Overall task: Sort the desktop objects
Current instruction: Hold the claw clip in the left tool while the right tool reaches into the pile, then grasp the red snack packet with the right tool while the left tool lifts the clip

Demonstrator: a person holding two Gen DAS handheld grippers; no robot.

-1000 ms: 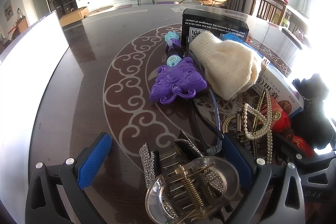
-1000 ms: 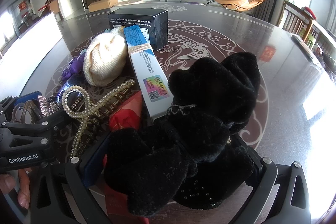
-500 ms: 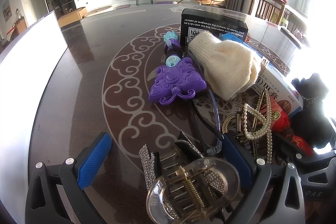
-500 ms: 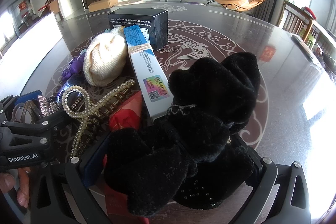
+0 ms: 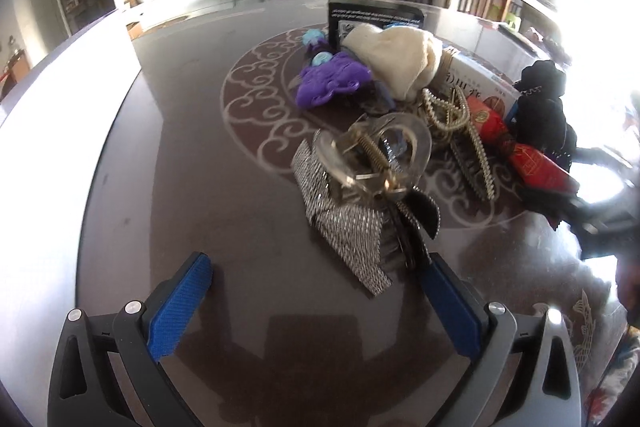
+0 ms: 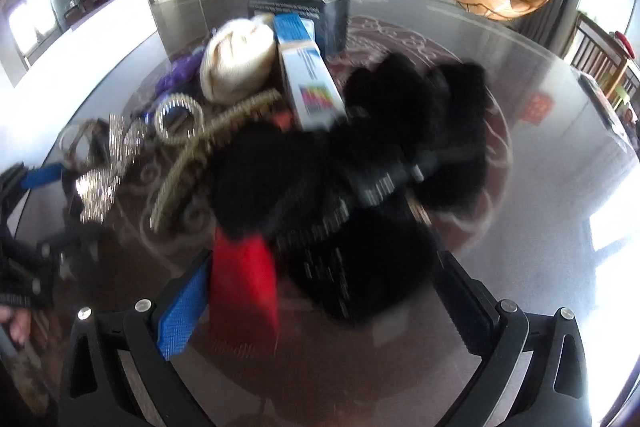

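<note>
You pulled both grippers back from the pile. Your left gripper [image 5: 316, 291] is spread wide, holding nothing; the clear hair clip [image 5: 376, 159] now sits farther ahead on the table [image 5: 192, 187]. Your right gripper [image 6: 320, 291] is spread too, with the black fluffy bow [image 6: 400, 131] lying loose ahead.

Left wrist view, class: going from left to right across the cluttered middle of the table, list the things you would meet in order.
Purple toy → clear hair claw clip → pearl hair clip → red packet → black plush scrunchie.
</note>
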